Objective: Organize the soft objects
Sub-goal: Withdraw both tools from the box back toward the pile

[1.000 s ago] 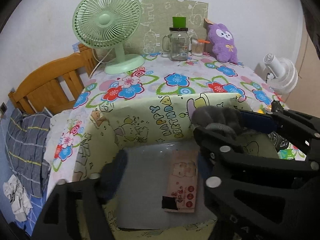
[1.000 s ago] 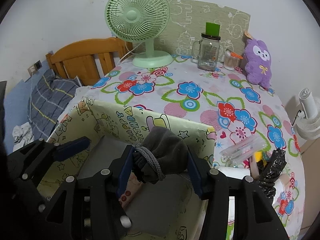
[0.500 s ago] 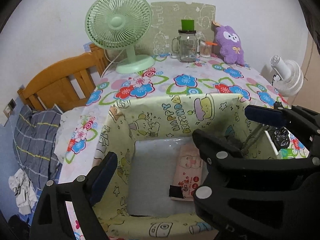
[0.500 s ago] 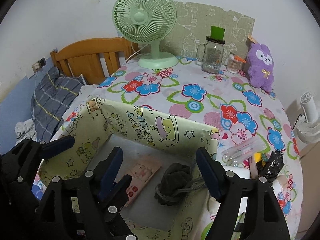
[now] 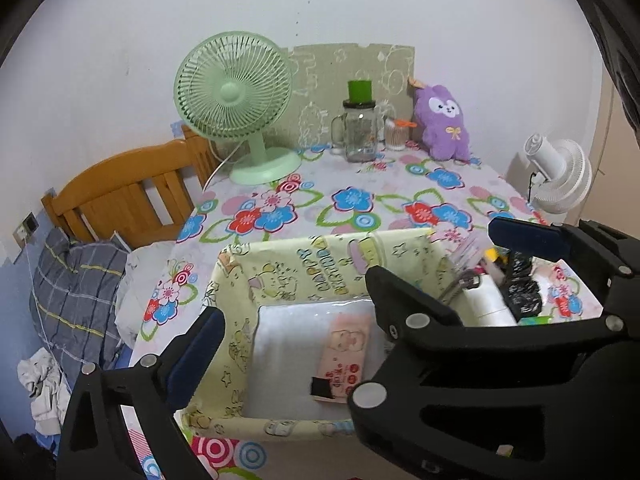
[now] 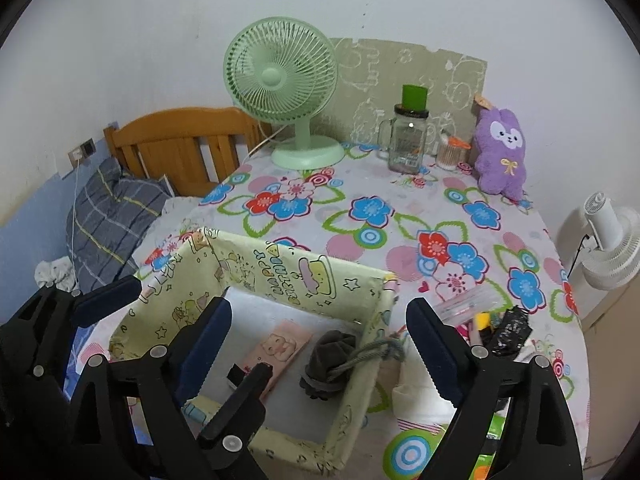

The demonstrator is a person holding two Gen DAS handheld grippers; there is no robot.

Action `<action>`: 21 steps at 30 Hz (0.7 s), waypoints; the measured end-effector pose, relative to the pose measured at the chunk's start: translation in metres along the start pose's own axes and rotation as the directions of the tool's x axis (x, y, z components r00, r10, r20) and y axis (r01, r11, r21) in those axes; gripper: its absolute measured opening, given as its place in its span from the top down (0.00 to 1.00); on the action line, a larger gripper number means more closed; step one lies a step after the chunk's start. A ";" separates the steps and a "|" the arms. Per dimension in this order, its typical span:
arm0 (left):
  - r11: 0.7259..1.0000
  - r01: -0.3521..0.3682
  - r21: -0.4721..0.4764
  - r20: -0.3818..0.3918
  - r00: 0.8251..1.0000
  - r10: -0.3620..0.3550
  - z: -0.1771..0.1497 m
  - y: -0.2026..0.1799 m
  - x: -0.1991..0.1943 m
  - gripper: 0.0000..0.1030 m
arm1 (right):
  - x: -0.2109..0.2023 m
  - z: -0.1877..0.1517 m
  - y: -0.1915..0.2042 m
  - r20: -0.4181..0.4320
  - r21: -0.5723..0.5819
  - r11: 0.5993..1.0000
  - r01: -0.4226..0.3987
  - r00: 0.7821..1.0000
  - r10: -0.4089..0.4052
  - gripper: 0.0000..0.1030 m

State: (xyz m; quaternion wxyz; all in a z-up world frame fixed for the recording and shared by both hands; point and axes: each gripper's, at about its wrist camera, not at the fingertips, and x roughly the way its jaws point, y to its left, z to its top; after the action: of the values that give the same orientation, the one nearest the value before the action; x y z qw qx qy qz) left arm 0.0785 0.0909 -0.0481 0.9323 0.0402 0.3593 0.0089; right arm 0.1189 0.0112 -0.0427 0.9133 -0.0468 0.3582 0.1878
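Note:
A yellow cartoon-print fabric basket (image 6: 304, 276) (image 5: 280, 268) stands at the table's near edge. Inside lie a dark grey drawstring pouch (image 6: 330, 354), its cord (image 6: 374, 354) draped over the right wall, and a pink tissue pack (image 6: 276, 350) (image 5: 344, 354). My right gripper (image 6: 320, 340) is open and empty above the basket. My left gripper (image 5: 296, 336) is open and empty over the basket's left side. A purple plush bunny (image 6: 502, 152) (image 5: 442, 124) sits at the far right of the table.
A green desk fan (image 6: 284, 92), a glass jar mug (image 6: 406, 140) and a small cup (image 6: 450, 152) stand at the back. Black bag and small clutter (image 6: 508, 332) lie right of the basket. A white fan (image 6: 608, 240) stands off the right edge; a wooden bed (image 6: 180, 144) lies left.
My right gripper opened and let the grey pouch drop into the basket, then rose and pulled back. My left gripper also pulled back and up.

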 end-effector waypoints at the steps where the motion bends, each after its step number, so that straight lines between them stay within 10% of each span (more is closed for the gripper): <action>1: 1.000 0.002 0.000 0.004 1.000 -0.002 0.000 -0.002 -0.003 0.02 | -0.004 0.000 -0.002 0.007 0.001 1.000 0.004 1.000 -0.004 0.11; 21: 0.999 0.034 -0.020 0.085 0.996 -0.033 0.012 -0.048 -0.046 0.02 | -0.069 -0.006 -0.039 0.131 0.017 0.998 0.053 0.990 -0.055 0.08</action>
State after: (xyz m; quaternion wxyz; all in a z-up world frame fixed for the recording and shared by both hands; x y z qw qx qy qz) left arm 0.0519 0.0398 -0.0123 0.9470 0.0245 0.3202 -0.0046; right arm 0.0834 -0.0474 -0.0033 0.9400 -0.0377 0.2972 0.1632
